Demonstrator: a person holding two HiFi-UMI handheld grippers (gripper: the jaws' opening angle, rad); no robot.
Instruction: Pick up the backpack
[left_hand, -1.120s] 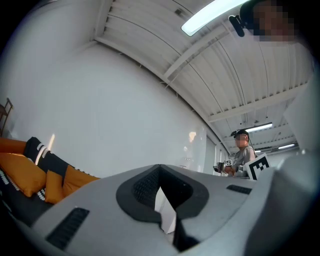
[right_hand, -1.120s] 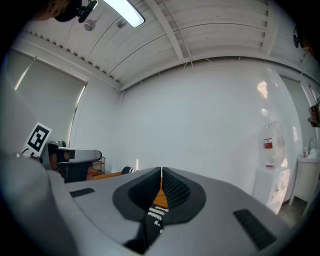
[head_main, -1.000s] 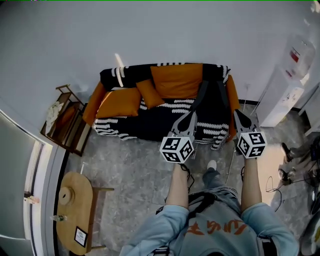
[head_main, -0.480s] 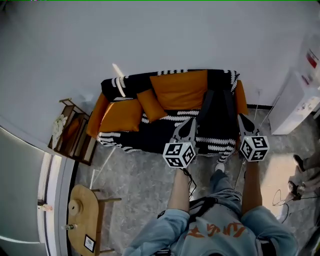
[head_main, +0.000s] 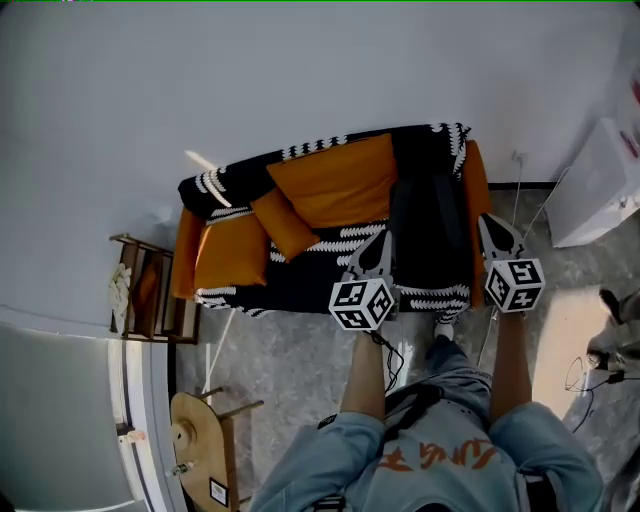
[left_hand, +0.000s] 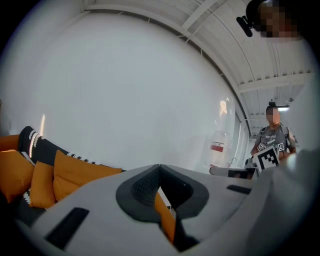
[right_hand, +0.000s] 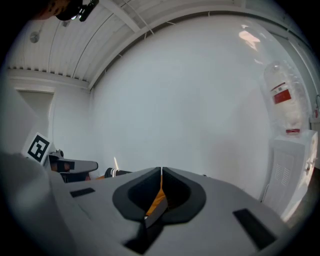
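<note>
The black backpack stands on the right end of a sofa that has orange cushions and a black-and-white throw. In the head view my left gripper is held out over the sofa's front edge, just left of the backpack, shut with nothing in it. My right gripper is level with the sofa's right arm, just right of the backpack, also shut and holding nothing. Neither touches the backpack. In the left gripper view the jaws meet above orange cushions. The right gripper view shows joined jaws against the white wall; the backpack is hidden there.
A wooden rack stands left of the sofa, and a round wooden table sits at the lower left. A white water dispenser is at the right, with cables on the floor. Another person stands far right.
The person has stepped closer to the sofa. Both shut grippers have moved forward and lower, and now flank the backpack. The view has swung slightly, so the sofa looks tilted.
</note>
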